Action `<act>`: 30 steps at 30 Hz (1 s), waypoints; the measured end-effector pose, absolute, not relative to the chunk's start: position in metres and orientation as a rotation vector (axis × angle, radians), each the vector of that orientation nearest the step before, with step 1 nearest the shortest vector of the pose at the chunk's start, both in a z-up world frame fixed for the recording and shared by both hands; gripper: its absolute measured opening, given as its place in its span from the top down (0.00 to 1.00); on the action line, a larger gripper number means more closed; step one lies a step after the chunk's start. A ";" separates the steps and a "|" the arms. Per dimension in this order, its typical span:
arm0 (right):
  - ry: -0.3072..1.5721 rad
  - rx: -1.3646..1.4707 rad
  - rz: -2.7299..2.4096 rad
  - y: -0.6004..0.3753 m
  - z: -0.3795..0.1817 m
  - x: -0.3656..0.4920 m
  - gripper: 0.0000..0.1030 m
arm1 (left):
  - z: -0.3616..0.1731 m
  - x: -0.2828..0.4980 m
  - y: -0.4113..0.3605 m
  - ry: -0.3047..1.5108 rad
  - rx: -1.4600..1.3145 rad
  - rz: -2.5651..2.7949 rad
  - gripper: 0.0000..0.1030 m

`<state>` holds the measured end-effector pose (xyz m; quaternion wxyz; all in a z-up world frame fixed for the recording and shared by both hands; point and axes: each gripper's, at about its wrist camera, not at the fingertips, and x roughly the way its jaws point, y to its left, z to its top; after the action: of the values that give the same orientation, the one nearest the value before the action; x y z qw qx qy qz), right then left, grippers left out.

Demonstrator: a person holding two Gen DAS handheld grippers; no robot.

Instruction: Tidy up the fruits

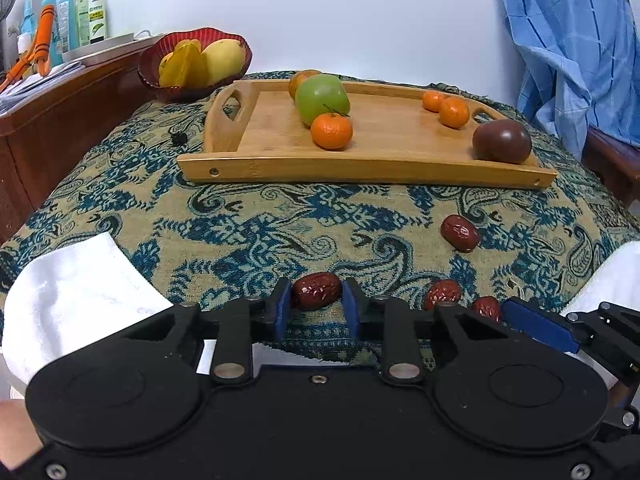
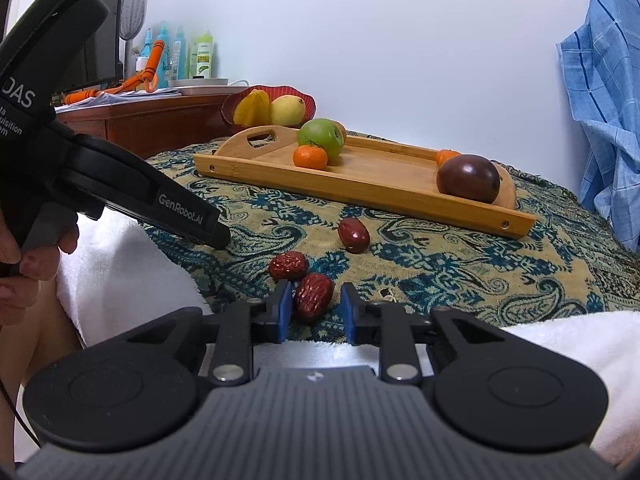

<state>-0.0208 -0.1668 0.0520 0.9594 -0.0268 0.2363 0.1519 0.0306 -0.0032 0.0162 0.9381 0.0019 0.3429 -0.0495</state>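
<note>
Two handheld grippers work low over a table covered by a blue-and-tan paisley cloth [image 1: 248,236]. Four red dates lie loose on the cloth near its front edge.

In the left wrist view, the left gripper [image 1: 316,305] has its blue pads pressed against both ends of one red date [image 1: 316,291], clamped on it while it rests on the cloth. To its right lie two more dates close together, one [image 1: 442,293] slightly farther back, the other [image 1: 486,308] touching a blue pad of the right gripper at the frame's edge. A fourth date [image 1: 460,233] lies apart, nearer the tray.

In the right wrist view, the right gripper [image 2: 316,306] has a date [image 2: 313,296] between its pads. The left pad touches it; a small gap shows at the right pad, so the grip looks not quite complete. Another date [image 2: 287,265] lies just beyond it.

Behind the dates sits a wooden tray [image 1: 384,172] with handles, holding a green apple [image 1: 322,98], a tangerine [image 1: 331,131] touching it, two smaller tangerines [image 1: 454,112] at the far right, and a dark purple round fruit [image 1: 502,142] in the near right corner. A red bowl [image 1: 160,60] beyond the tray holds yellow fruit, including a starfruit.
</note>
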 end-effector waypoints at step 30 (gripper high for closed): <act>0.445 0.014 0.227 -0.180 0.056 -0.017 0.79 | 0.026 0.029 -0.013 0.673 0.042 -0.120 0.75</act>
<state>-0.0167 -0.1799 0.0564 0.9689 0.0070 0.2201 0.1125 0.0289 -0.0131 0.0259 0.9419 0.0204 0.3300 -0.0586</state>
